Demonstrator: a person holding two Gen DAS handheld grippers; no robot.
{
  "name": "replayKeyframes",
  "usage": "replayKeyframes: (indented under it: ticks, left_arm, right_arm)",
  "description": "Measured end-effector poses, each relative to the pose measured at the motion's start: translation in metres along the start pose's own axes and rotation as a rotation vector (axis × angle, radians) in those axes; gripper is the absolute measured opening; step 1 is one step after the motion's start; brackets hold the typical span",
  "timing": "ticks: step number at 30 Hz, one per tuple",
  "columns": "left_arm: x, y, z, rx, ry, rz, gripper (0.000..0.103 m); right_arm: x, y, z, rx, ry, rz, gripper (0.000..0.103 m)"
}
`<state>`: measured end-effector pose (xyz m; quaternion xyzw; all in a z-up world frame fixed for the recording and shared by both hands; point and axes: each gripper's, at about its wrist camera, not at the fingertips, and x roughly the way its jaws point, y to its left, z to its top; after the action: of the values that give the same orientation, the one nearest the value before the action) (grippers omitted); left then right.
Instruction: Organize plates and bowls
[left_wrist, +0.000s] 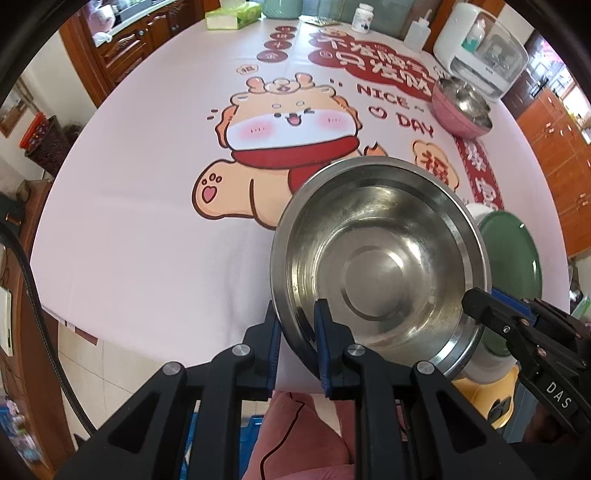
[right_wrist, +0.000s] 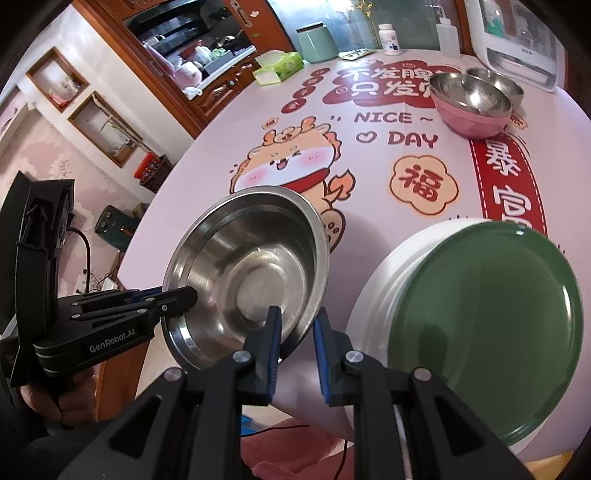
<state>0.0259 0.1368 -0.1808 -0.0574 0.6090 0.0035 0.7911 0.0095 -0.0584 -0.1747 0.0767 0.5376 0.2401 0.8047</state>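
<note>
- Near the front edge of the table (left_wrist: 129, 229), a large steel bowl (left_wrist: 376, 258) is held up between two grippers, tilted, with its far rim higher than the near one.
- The left gripper (left_wrist: 298, 343) pinches the near rim of this bowl: one finger is inside the wall, the other outside, and the pads press on the metal.
- The right gripper (right_wrist: 298, 347) pinches the rim on the other side in the same way; in the left wrist view its black fingers close on the edge at the right.
- Beside the bowl, on the right, a green plate (right_wrist: 484, 328) lies on a white plate (right_wrist: 373, 280).
- At the far right of the table, a pink bowl (right_wrist: 469, 122) with a steel lining sits just in front of a smaller steel bowl (right_wrist: 495, 85).
- I judge that the big bowl is being carried toward a resting place, perhaps the other bowls, but the goal is not clear.
- Risks from here:
- The rim is thin and smooth, so it could slip out of the pads if one hand turns more than the other.
- If the two hands move apart, one grip may be pulled off, and the bowl would then swing from the other.
- The bowl hangs close to the plates, so a low pass to the right could knock the green plate.
</note>
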Motion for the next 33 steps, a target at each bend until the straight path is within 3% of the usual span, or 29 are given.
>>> replayKeyframes:
  ticks: [9, 28, 30, 33]
  left_arm:
    - [0.02, 0.015, 0.0, 0.049, 0.045, -0.027, 0.016]
    - [0.029, 0.014, 0.001, 0.142, 0.058, -0.062, 0.018]
    - [0.029, 0.013, 0.001, 0.146, 0.057, -0.067, 0.019]
    - [0.029, 0.012, 0.002, 0.151, 0.055, -0.061, 0.02]
  right_arm:
    - [0.019, 0.012, -0.006, 0.042, 0.034, -0.048, 0.018]
    - [0.028, 0.014, -0.011, 0.104, 0.021, -0.113, 0.02]
    - [0.026, 0.014, -0.012, 0.109, 0.014, -0.11, 0.029]
    - [0.022, 0.014, -0.011, 0.111, -0.003, -0.109, 0.032]
